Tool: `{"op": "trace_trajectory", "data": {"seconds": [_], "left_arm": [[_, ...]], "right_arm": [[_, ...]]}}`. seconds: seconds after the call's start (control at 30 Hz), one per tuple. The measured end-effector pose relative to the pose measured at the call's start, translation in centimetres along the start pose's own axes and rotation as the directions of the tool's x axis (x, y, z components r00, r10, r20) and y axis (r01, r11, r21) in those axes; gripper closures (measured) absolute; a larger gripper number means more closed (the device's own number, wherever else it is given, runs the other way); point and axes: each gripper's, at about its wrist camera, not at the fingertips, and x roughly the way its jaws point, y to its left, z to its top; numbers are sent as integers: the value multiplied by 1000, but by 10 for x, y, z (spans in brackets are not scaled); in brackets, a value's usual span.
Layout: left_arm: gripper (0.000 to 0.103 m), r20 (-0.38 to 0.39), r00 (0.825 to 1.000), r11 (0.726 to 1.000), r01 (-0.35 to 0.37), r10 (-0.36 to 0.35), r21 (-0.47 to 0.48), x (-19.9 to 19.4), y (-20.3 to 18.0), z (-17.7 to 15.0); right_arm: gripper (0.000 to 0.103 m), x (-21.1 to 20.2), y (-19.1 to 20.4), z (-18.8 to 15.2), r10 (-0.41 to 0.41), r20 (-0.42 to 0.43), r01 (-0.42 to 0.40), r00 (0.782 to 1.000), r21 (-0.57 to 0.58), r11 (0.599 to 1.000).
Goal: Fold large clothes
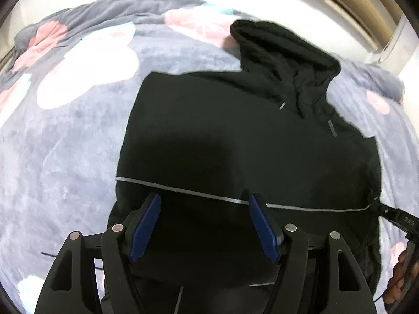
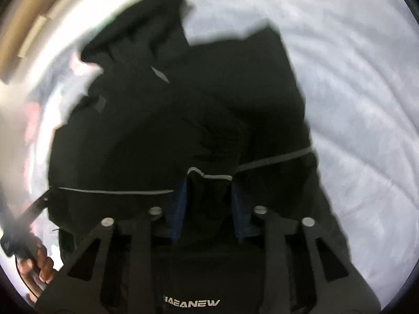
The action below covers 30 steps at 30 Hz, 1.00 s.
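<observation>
- left wrist view: the left gripper hangs over the near part of a black hoodie, its blue pads wide apart with nothing between them.
- the hoodie lies just ahead of and under the fingers, spread on a grey blanket with pink and white blotches.
- its left edge, ahead-left of the gripper, runs straight and looks already folded in; i judge the sleeve on that side is tucked, though the black cloth hides any layers.
- the hood sits far ahead and to the right, bunched and not laid flat.
- a thin grey stripe crosses the cloth right at the fingertips.
- at the far right edge the right gripper meets the hoodie's side; the tip is hidden by cloth.
- right wrist view: the right gripper has a fold of hoodie between its pads, stripe on top; the jaws stand narrow and seem to pinch that fold, but blur leaves it unsure.
- the rest of the hoodie lies ahead, with the hood far ahead-left.
- the left gripper shows at the far left, beside the hoodie's edge.
- progress: i judge the fold is partway, with one side in and the right side being taken up.
- left to do, as i read it: bring the right side over, flatten the hood, then fold bottom to top.
</observation>
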Motion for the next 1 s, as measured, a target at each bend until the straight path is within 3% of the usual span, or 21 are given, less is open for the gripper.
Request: {"op": "trace_trajectory", "data": {"seconds": [0.1,0.17,0.23,0.3,0.43,0.53,0.63,0.73,0.8,0.93,1.0], "left_arm": [[32,16,999,999,33,-32,-10,-3,4,1],[32,-24,999,1000,22,-21,10,12,1,-1],[32,-49,998,997,-41,44,67,30,-6,-6],[29,-48,992,985,-109,117,137,45,-16,-12],[27,-44,991,982,-120,127,144,46,-17,-13],[27,-36,994,984,-98,104,152,32,-16,-13],[27,-3,1000,992,-12,13,123,-2,-13,-12],[27,56,993,992,103,-107,73,-31,-10,-11],[27,59,993,992,95,-100,80,-30,-12,-12],[27,-25,999,997,31,-29,75,17,-5,-22],[27,-34,999,993,7,-3,115,36,-4,-31]], "right_arm": [[78,-30,-1,1,-77,117,84,990,-59,995],[78,-24,-12,2,-75,92,79,993,-41,996],[77,15,-18,0,-123,0,123,992,-46,991],[66,54,-17,-7,-193,-50,188,980,-97,977],[64,63,-16,-13,-219,-21,215,975,-114,970],[62,47,-15,-6,-223,-47,217,974,-107,970],[59,1,4,-1,-215,56,221,975,-135,966],[57,-30,27,-5,-154,136,177,979,-180,968],[57,-17,40,-7,-155,97,174,983,-232,957],[61,44,27,-21,-217,-39,202,975,-238,950],[59,58,16,-25,-183,-47,169,982,-213,962]]}}
